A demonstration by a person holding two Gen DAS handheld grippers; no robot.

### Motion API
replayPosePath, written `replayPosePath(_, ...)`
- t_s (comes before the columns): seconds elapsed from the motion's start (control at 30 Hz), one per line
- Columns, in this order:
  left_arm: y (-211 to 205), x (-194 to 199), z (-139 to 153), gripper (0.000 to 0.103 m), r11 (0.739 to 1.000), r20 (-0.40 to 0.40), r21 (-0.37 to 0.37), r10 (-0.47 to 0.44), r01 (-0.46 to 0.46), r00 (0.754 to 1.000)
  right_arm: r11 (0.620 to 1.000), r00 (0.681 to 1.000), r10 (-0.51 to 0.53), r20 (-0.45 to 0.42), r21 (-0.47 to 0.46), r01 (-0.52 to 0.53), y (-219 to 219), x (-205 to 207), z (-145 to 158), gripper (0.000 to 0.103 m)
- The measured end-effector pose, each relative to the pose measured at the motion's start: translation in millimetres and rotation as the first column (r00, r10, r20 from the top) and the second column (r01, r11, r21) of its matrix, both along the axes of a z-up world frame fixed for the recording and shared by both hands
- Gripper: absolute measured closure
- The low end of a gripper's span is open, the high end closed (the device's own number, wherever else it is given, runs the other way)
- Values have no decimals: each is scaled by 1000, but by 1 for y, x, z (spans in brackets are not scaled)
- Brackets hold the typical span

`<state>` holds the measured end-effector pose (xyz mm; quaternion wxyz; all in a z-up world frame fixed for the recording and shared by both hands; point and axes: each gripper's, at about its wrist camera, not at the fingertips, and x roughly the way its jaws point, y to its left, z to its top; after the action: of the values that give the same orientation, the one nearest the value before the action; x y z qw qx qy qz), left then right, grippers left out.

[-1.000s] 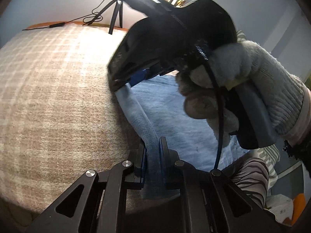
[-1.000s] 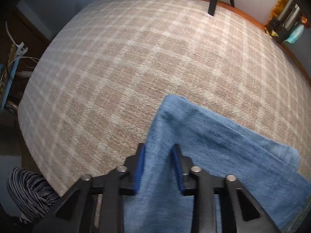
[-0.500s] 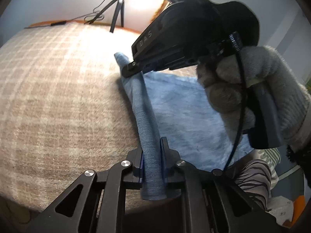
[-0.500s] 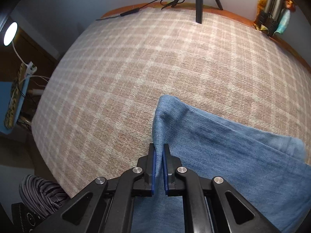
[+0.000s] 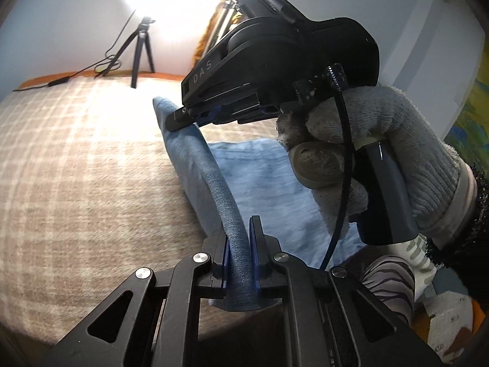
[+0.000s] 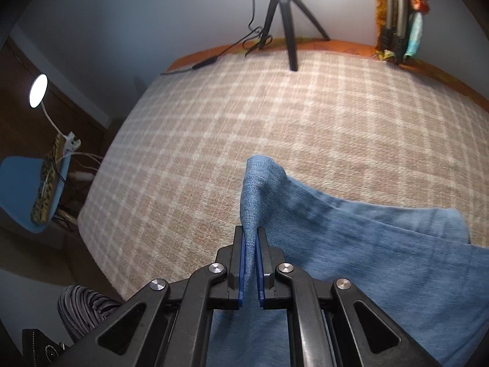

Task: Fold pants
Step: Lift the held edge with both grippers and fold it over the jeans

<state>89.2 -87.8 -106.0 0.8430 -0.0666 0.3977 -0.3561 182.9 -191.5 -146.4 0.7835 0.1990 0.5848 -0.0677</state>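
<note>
Pants [image 5: 262, 183] of blue denim lay on a bed [image 5: 76, 168] with a checked cover, one edge raised into a ridge. The left hand-held gripper [image 5: 240, 263] was clamped tight on the near end of that ridge; the right hand-held gripper [image 6: 251, 267], in a gloved hand [image 5: 382, 153], pinched the far end, close to the corner [image 6: 259, 168]. A tripod [image 6: 284, 15] stood at the bed's far edge

A home bedroom: plaid bedspread [image 6: 214, 140], desk lamp [image 6: 38, 90], blue chair [image 6: 18, 183].
</note>
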Motion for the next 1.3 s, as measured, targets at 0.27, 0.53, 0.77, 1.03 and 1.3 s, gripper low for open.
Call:
replayPosePath(0.27, -17, 0, 11, 93, 999, 10, -20, -46, 46, 999, 1000, 999, -27, 44, -4, 27, -19, -16, 17, 99)
replayPosePath(0.53, -43, 1, 21, 94, 993, 12, -49, -108, 108, 994, 998, 994, -58, 89, -17, 60, -41, -37, 35, 100)
replayPosePath(0.77, -78, -2, 26, 94, 981, 26, -56, -185, 186, 982, 993, 987, -109, 123, -40, 114, -72, -67, 54, 100)
replayPosePath(1.03, -121, 1, 21, 94, 961, 13, -51, -272, 272, 962, 980, 974, -182, 133, -56, 190, -114, -106, 61, 100)
replayPosePath(1.3, -163, 5, 24, 94, 940, 18, -64, -334, 334, 942, 960, 959, -245, 145, -98, 260, -147, -141, 68, 101)
